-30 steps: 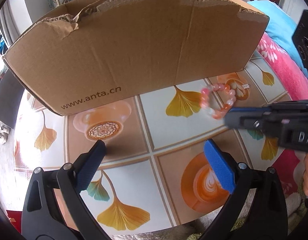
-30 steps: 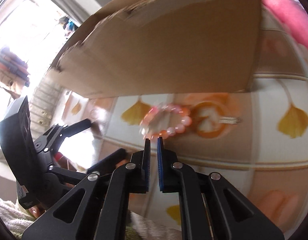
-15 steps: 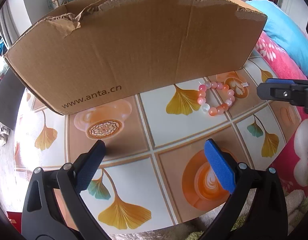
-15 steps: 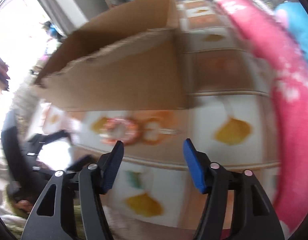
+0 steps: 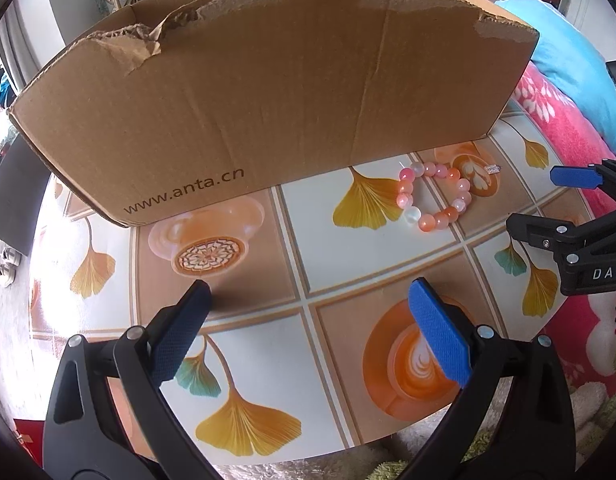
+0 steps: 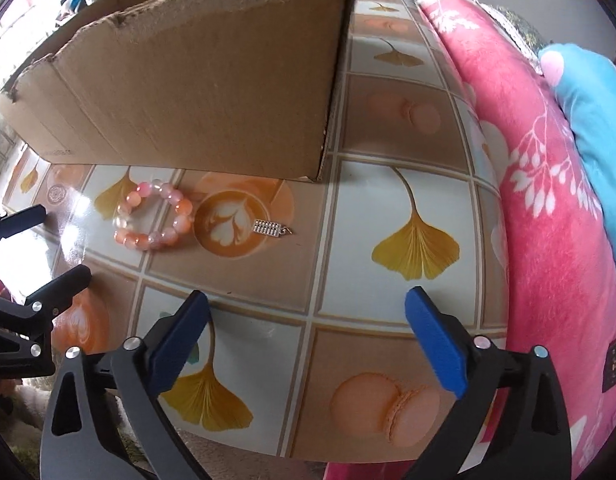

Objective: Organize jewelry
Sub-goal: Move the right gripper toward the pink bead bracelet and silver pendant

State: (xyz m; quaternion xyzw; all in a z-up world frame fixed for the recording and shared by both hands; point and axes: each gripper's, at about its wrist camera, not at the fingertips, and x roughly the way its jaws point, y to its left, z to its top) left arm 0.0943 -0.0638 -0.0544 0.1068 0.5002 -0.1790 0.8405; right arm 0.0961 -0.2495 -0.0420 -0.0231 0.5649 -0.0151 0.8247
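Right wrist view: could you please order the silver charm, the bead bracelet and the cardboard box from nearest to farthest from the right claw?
1. Silver charm, ahead of the open, empty right claw, slightly left.
2. Bead bracelet, further left on the tablecloth.
3. Cardboard box, standing behind both.

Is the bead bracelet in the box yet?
No. The bead bracelet lies on the table, outside the cardboard box.
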